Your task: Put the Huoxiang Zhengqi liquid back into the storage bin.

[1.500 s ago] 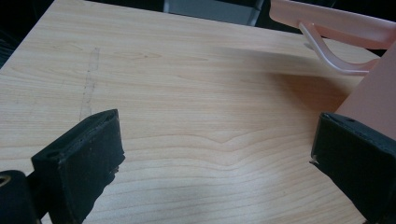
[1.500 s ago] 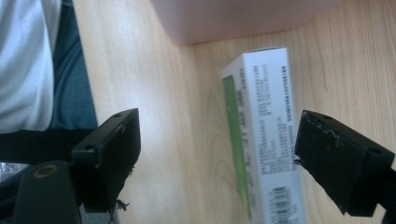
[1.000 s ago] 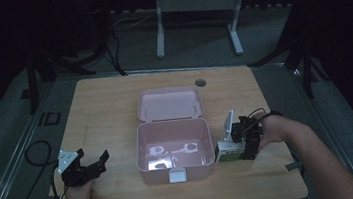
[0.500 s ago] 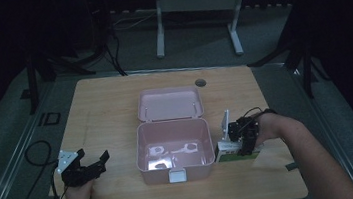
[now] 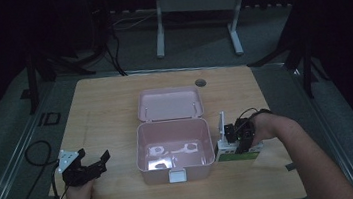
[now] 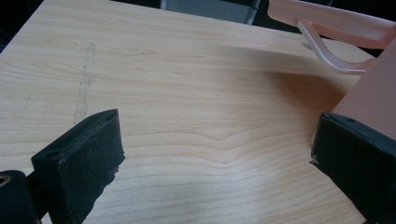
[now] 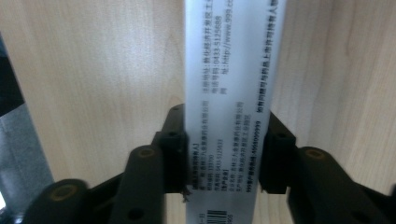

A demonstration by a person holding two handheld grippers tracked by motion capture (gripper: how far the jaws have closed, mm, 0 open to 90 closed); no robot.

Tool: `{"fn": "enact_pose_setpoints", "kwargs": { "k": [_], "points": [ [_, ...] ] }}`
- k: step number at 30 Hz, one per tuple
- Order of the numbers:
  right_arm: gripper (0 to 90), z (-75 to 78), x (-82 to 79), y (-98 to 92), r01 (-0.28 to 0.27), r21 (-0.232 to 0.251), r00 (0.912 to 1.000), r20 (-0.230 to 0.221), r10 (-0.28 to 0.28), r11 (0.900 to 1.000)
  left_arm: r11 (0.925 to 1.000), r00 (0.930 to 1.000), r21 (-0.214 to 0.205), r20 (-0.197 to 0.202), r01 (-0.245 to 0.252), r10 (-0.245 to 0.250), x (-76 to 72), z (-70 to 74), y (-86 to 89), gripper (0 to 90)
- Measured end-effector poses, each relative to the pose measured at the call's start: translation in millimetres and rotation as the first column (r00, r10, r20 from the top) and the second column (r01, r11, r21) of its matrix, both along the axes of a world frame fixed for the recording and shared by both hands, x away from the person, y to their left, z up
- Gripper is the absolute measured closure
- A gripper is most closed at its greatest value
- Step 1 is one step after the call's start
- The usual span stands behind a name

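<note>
One small medicine carton (image 7: 227, 93), white with a green face and fine black print, lies on the wooden table (image 5: 105, 112) just to the right of the open pink box (image 5: 172, 150), close beside that box's right wall. The right gripper (image 5: 237, 140) has just been closing its jaws, and the carton is between them: in the right gripper view both black pads press the narrow printed side from either flank, so the carton is clamped. The pink box's lid (image 5: 170, 102) lies folded back behind it, and its floor holds nothing but a few pale reflections.

The grip sits near one end of the carton rather than its middle, so my judgement is that on lifting the long free end could swing or droop and the carton could twist out between the pads. A thin cardboard wall may also buckle under the squeeze. Being so close to the pink box, a low carry could catch the carton against the rim and tip or shove the box.

The right forearm comes in from the lower right, the hand angled down and inward toward the pink box. Well to the left of the pink box, the left gripper (image 5: 89, 167) rests low over bare table, jaws wide apart and holding nothing, pointing toward the box's left wall.
</note>
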State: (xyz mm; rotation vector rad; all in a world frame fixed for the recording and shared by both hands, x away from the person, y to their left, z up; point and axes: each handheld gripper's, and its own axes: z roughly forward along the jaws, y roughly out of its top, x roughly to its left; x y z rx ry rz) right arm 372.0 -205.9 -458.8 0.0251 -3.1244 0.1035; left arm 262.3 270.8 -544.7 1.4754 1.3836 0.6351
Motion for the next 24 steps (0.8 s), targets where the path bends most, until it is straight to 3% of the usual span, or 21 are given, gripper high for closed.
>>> {"fn": "enact_pose_setpoints", "kwargs": {
  "k": [10, 24],
  "points": [
    [61.8, 5.8, -5.3, -2.0, -0.030, -0.030, 0.9989, 0.034, 0.031, 0.9991, 1.0000, 1.0000, 0.002, -0.003, 0.000, 0.000, -0.4, -0.2, 0.4, 2.6],
    [61.8, 59.1, -12.7, 2.0, 0.025, -0.032, 0.9945, 0.103, -0.021, 0.9992, 1.0000, 0.9999, 0.004, -0.008, -0.008, 0.008, 0.2, -0.6, -0.2, 2.6]
  ]
}}
